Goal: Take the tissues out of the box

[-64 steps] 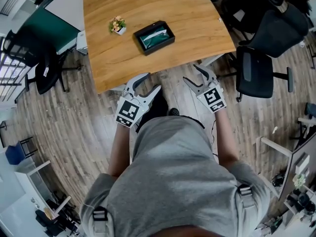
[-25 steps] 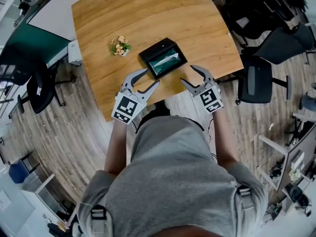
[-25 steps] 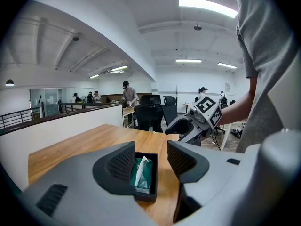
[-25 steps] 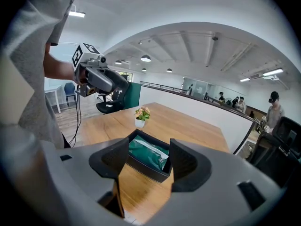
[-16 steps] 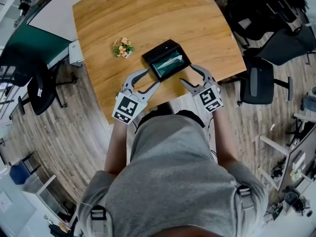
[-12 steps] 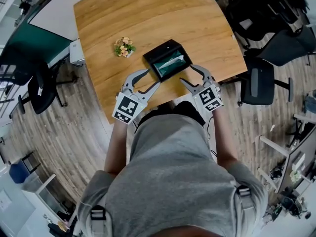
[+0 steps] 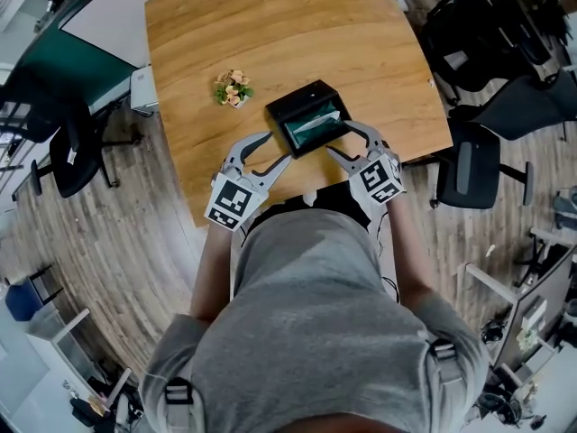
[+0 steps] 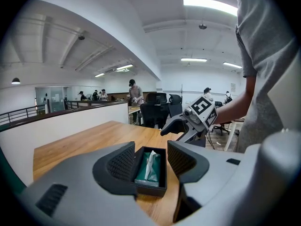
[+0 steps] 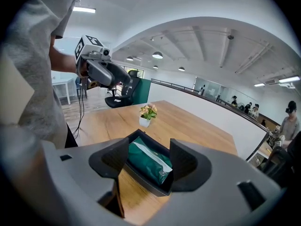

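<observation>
A black open box (image 7: 306, 106) sits on the wooden table (image 7: 270, 25), near its front edge. Inside lies a green tissue pack (image 7: 311, 124) with a white tissue (image 8: 151, 163) sticking up from its slot. My left gripper (image 7: 275, 149) hovers open just short of the box's near left side. My right gripper (image 7: 341, 140) is open at the box's near right corner, one fingertip close to the rim. In both gripper views the box (image 8: 149, 190) (image 9: 143, 180) shows past the open jaws, with nothing between the pads. Touch cannot be told.
A small white pot of flowers (image 7: 233, 88) stands left of the box, about a box length away. Black office chairs (image 7: 469, 165) stand right of the table, another chair (image 7: 68, 156) left. People stand far off in the room.
The person has stepped up to the table, and both open grippers have advanced from over the floor to the near sides of the box. The box has not moved on the table.
</observation>
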`<action>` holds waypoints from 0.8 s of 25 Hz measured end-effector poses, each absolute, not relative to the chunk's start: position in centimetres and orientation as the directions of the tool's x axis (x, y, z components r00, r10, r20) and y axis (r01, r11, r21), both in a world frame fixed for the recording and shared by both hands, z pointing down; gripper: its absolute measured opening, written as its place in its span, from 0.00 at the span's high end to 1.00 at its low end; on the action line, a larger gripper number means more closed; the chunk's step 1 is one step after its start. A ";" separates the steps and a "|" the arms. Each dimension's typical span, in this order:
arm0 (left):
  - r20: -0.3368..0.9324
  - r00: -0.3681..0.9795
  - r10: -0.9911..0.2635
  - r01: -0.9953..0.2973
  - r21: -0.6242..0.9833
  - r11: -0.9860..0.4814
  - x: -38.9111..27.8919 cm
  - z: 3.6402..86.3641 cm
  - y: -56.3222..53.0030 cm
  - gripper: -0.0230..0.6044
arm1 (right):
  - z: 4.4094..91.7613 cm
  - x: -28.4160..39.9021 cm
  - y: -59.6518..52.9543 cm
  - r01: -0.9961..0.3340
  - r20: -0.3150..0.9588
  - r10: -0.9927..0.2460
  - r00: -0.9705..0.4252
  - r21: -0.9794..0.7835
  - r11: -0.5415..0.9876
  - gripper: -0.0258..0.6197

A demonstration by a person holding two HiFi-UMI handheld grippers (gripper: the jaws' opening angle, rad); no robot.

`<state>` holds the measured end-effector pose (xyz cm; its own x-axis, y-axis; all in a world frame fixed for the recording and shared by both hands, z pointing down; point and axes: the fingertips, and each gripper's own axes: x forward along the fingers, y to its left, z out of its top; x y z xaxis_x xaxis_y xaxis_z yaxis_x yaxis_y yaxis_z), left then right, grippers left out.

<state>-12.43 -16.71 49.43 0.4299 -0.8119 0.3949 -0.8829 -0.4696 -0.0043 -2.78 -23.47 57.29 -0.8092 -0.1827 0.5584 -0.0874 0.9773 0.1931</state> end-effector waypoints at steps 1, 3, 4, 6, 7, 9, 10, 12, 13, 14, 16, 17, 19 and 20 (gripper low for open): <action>0.395 0.423 -0.816 -0.888 0.000 -0.460 -12.6 49.5 -16.9 0.59 | 57.5 -3.0 -23.6 -0.070 0.563 -0.168 -0.809 0.191 0.979 0.52; 0.396 0.413 -0.820 -0.895 0.006 -0.447 -12.8 49.6 -17.2 0.59 | 58.0 -3.4 -24.0 -0.039 0.573 -0.143 -0.807 0.190 0.981 0.52; 0.399 0.409 -0.821 -0.896 0.007 -0.443 -12.8 49.8 -17.4 0.59 | 58.2 -3.6 -24.4 -0.026 0.578 -0.133 -0.805 0.190 0.982 0.52; 0.408 0.401 -0.820 -0.900 0.009 -0.435 -12.9 50.1 -17.7 0.59 | 58.9 -3.9 -25.0 -0.002 0.592 -0.114 -0.798 0.186 0.983 0.53; 0.412 0.396 -0.821 -0.903 0.013 -0.429 -13.0 50.2 -17.8 0.59 | 59.2 -4.1 -25.1 0.010 0.602 -0.104 -0.792 0.183 0.983 0.52; 0.419 0.385 -0.822 -0.910 0.023 -0.414 -13.3 50.6 -17.9 0.59 | 60.1 -4.4 -25.3 0.042 0.623 -0.078 -0.778 0.176 0.984 0.52; 0.424 0.380 -0.822 -0.913 0.027 -0.408 -13.5 50.8 -18.0 0.59 | 60.5 -4.6 -25.3 0.061 0.632 -0.064 -0.772 0.175 0.983 0.52; 0.432 0.373 -0.821 -0.917 0.034 -0.398 -13.6 51.1 -18.2 0.59 | 61.1 -5.1 -25.3 0.099 0.646 -0.037 -0.762 0.173 0.980 0.52; 0.437 0.369 -0.820 -0.919 0.038 -0.393 -13.6 51.2 -18.3 0.59 | 61.5 -5.2 -25.3 0.116 0.652 -0.024 -0.758 0.171 0.978 0.52; 0.441 0.366 -0.819 -0.920 0.041 -0.389 -13.6 51.4 -18.4 0.59 | 61.9 -5.3 -25.4 0.133 0.657 -0.012 -0.753 0.170 0.976 0.52; 0.451 0.359 -0.817 -0.924 0.047 -0.380 -13.6 51.9 -18.7 0.59 | 62.5 -5.5 -25.6 0.154 0.665 0.011 -0.747 0.157 0.976 0.52; 0.455 0.356 -0.817 -0.926 0.051 -0.375 -13.6 52.1 -18.8 0.59 | 62.7 -5.7 -25.6 0.156 0.662 0.024 -0.749 0.140 0.978 0.52; 0.461 0.348 -0.816 -0.929 0.056 -0.365 -13.6 52.3 -19.0 0.59 | 63.0 -5.9 -25.8 0.159 0.659 0.044 -0.751 0.115 0.981 0.52; 0.465 0.344 -0.816 -0.931 0.057 -0.360 -13.6 52.5 -19.1 0.59 | 63.3 -6.0 -25.9 0.171 0.666 0.049 -0.745 0.118 0.978 0.52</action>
<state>-13.57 -19.10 52.46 0.3442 -0.8158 0.4647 -0.9311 -0.3603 0.0571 -6.02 -25.87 63.25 -0.7446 0.0494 0.6657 0.1705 0.9783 0.1181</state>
